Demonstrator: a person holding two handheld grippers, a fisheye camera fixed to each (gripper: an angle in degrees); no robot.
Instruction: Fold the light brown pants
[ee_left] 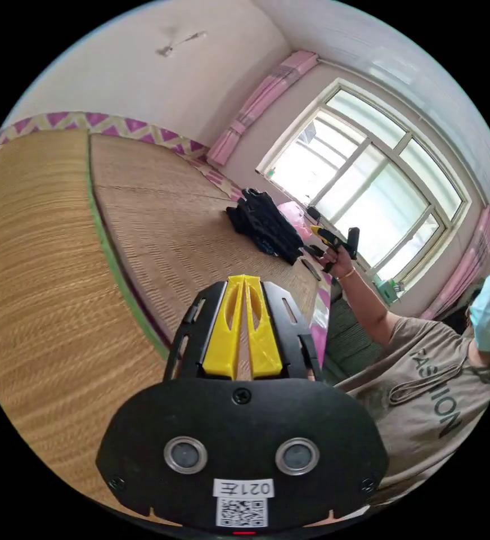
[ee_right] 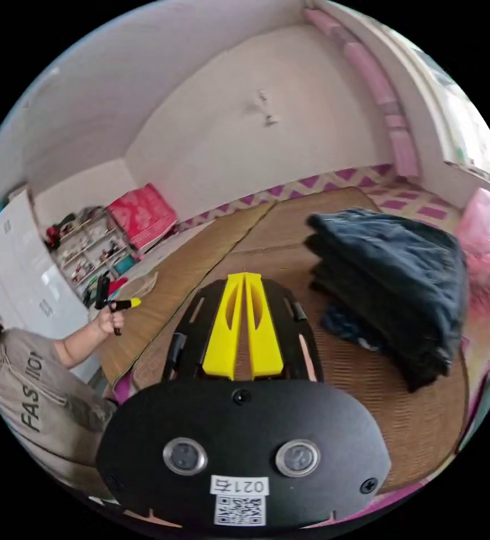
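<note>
In the left gripper view my left gripper [ee_left: 243, 279] is held up over a woven straw mat [ee_left: 59, 270], its yellow jaws shut together with nothing between them. In the right gripper view my right gripper [ee_right: 243, 275] also has its yellow jaws shut and empty, raised above the mat [ee_right: 363, 388]. A stack of folded dark clothes [ee_right: 391, 281] lies on the mat just right of the right gripper, and it appears farther off [ee_left: 264, 225] in the left gripper view. A person's hand holds the right gripper [ee_left: 319, 231] up near the window, and the left gripper [ee_right: 134, 302] up at the left.
A person in a beige shirt [ee_left: 425, 394] and a face mask sits at the mat's edge. A pink bag [ee_right: 489, 236] lies beside the dark stack. A big window [ee_left: 368, 185] with pink curtains is behind. Cluttered shelves [ee_right: 87, 247] stand by the far wall.
</note>
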